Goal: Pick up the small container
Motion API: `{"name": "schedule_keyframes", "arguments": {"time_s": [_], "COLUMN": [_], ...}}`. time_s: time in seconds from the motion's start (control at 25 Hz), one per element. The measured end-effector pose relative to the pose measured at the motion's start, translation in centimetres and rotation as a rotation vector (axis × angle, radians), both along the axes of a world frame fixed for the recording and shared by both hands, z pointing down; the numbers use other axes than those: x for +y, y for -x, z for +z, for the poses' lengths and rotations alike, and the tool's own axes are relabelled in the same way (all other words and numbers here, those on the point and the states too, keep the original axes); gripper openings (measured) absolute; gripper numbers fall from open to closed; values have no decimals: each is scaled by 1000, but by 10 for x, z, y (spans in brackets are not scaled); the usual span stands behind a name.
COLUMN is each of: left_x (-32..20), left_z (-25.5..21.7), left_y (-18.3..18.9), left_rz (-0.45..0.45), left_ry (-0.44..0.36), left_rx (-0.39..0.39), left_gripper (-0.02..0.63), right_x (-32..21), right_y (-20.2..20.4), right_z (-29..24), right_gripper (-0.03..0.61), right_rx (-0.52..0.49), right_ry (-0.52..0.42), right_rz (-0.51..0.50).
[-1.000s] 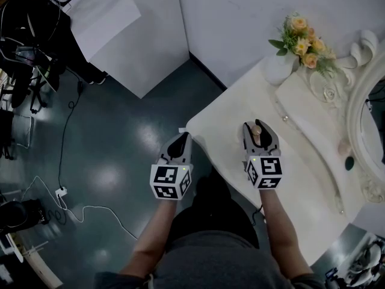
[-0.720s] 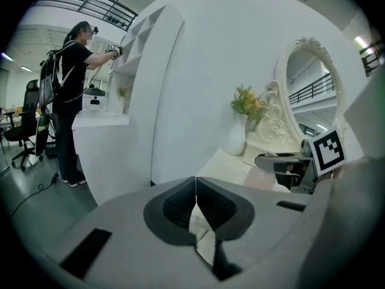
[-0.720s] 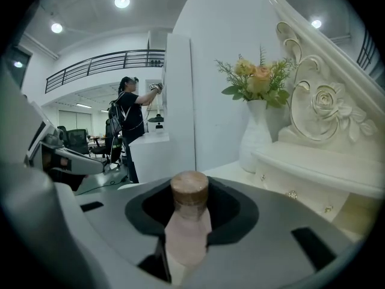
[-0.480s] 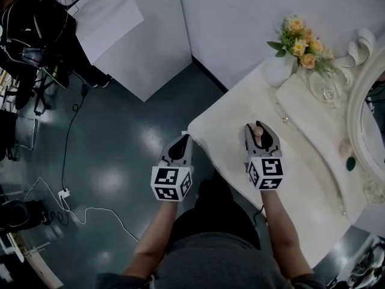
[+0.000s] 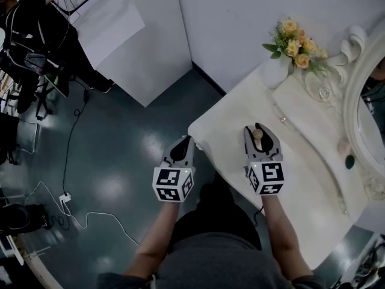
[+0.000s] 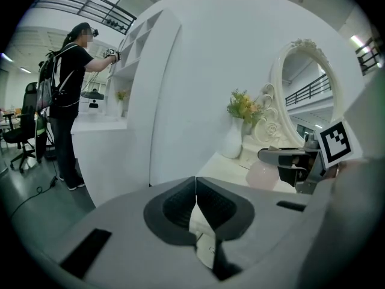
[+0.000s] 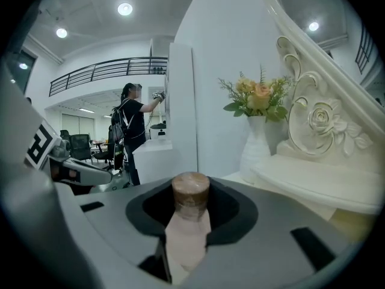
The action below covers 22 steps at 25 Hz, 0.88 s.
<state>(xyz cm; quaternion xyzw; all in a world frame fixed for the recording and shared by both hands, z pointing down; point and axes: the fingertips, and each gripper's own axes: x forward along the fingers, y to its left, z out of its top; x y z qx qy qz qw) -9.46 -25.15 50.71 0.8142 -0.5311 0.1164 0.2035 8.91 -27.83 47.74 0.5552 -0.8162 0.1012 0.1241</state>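
Note:
The small container (image 7: 189, 205) is a pale pink bottle with a brown cork-like cap. My right gripper (image 7: 191, 192) is shut on it, its jaws having just been closing around the bottle's neck. From the head view the container (image 5: 257, 133) sits between the right gripper's (image 5: 259, 129) fingers over the white dressing table (image 5: 224, 120). The left gripper view also catches the bottle (image 6: 263, 175) off to its right. My left gripper (image 5: 181, 141) hovers beside the table's left edge, over the floor. Its jaws (image 6: 195, 192) are shut with nothing between them.
A white vase of yellow flowers (image 5: 280, 65) stands at the table's far end, beside an ornate oval mirror (image 5: 360, 95). A white partition (image 5: 139, 36) rises to the left. A person (image 5: 29, 23) works at the far left, and cables (image 5: 66, 194) lie on the dark floor.
The right gripper has risen slightly with the container held in it. The left gripper has stayed where it was.

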Motion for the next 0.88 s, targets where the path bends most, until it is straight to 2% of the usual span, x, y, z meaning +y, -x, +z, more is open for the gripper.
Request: {"name": "schedule_keyframes", "arguments": {"time_s": [0.88], "left_x": [13], "left_z": [-28], "left_y": [-6], "left_rz": [54], "left_ry": [-78], "left_rx": [9], "left_gripper": [8], "right_x": [38], "right_y": [-4], "right_z": [-88], "right_gripper": [132], "right_rx": [-32], "right_ry": [-172], "right_rz": [52]}}
